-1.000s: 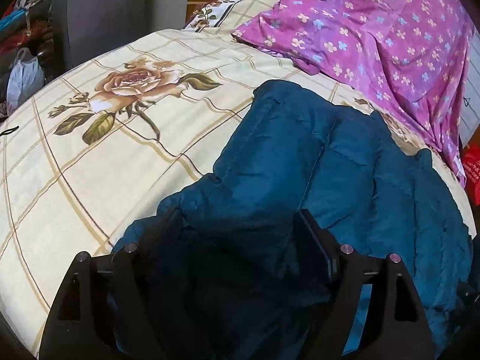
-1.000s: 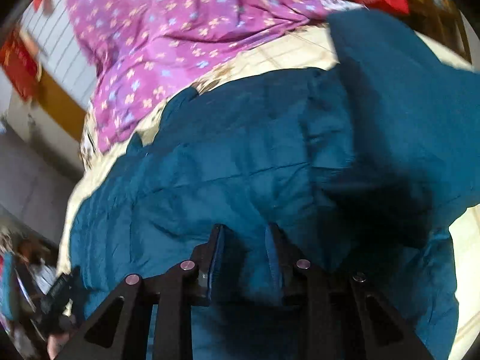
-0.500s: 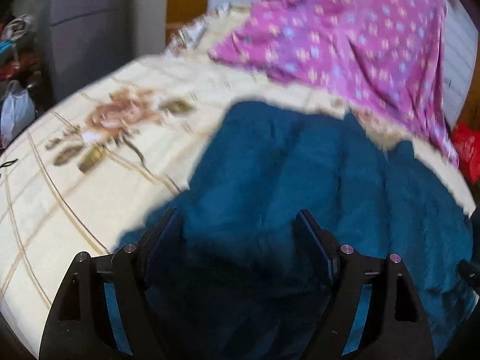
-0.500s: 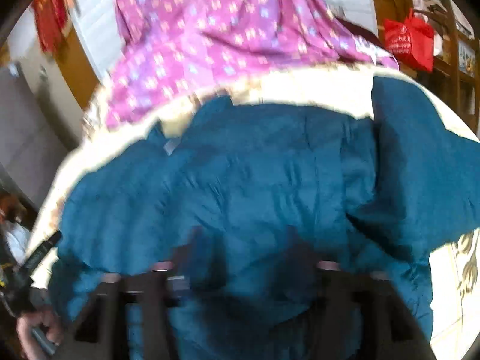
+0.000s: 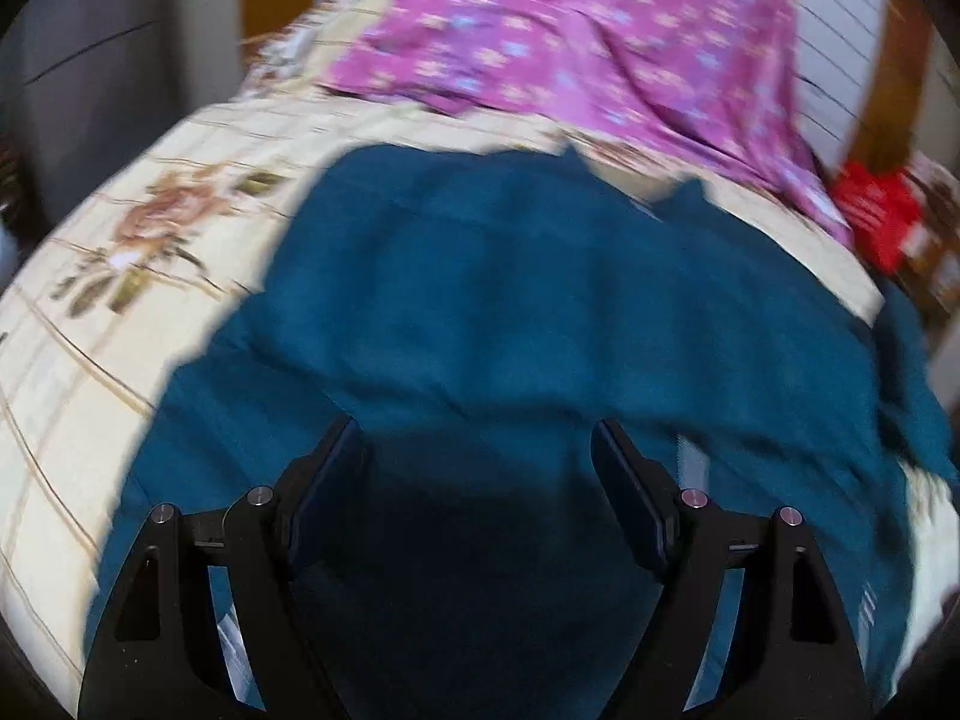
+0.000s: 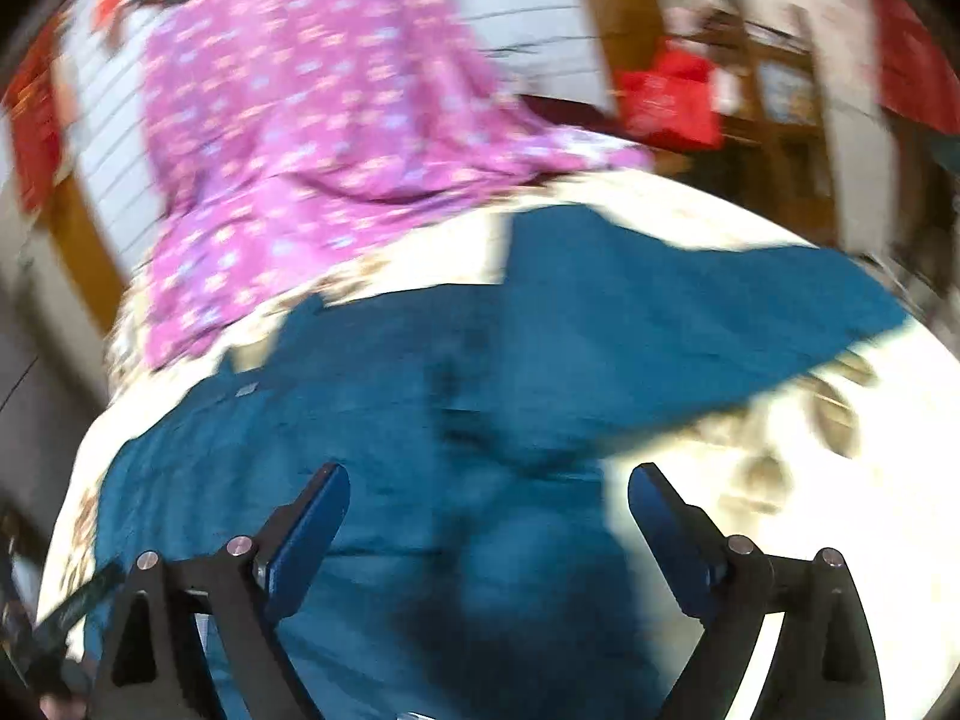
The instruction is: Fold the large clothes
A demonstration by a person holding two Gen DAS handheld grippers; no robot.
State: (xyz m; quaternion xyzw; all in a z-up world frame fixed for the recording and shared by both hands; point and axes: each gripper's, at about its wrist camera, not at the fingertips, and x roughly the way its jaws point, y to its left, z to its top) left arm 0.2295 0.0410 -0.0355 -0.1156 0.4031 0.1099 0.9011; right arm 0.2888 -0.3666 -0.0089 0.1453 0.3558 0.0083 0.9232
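A large dark teal quilted garment (image 5: 510,300) lies spread on the bed; it also shows in the right wrist view (image 6: 450,396), with one part (image 6: 690,312) stretching out to the right. My left gripper (image 5: 477,438) is open and empty just above the garment's near part. My right gripper (image 6: 486,483) is open and empty above the garment's near right edge. Both views are blurred by motion.
The bed has a cream sheet with rose prints (image 5: 150,228). A purple flowered cloth (image 5: 588,42) is heaped at the far side, also in the right wrist view (image 6: 312,120). A red bag (image 6: 672,96) sits beyond the bed. A grey cabinet (image 5: 102,72) stands far left.
My right gripper was shut on the teal garment and has opened and let it go. The left gripper stayed open. Both pulled back, and the garment now lies flatter.
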